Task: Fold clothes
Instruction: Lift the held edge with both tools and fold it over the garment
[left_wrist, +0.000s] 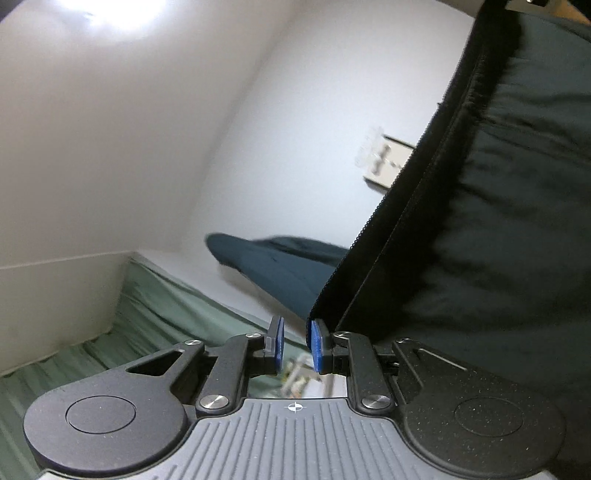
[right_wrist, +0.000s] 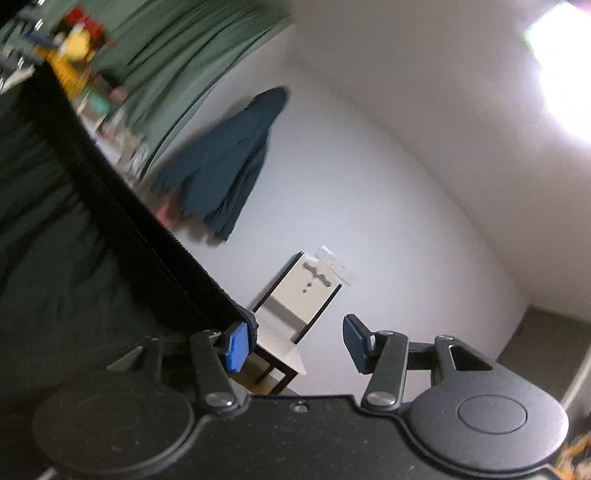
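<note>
White walls, a green curtain (right_wrist: 177, 55) and a chair (right_wrist: 295, 314) fill the background. A dark jacket (left_wrist: 498, 221) hangs raised beside both hand-held grippers, left (left_wrist: 295, 345) and right (right_wrist: 295, 343), both released. Folding looks barely started.

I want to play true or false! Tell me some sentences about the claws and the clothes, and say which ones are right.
1. The right claw is wide open. True.
2. A dark blue coat hangs on the white wall. True.
3. The curtain is red. False: it is green.
4. The left claw squeezes the black zippered garment between its pads. False: nothing is in the gap between them; the garment lies beside one finger.
</note>
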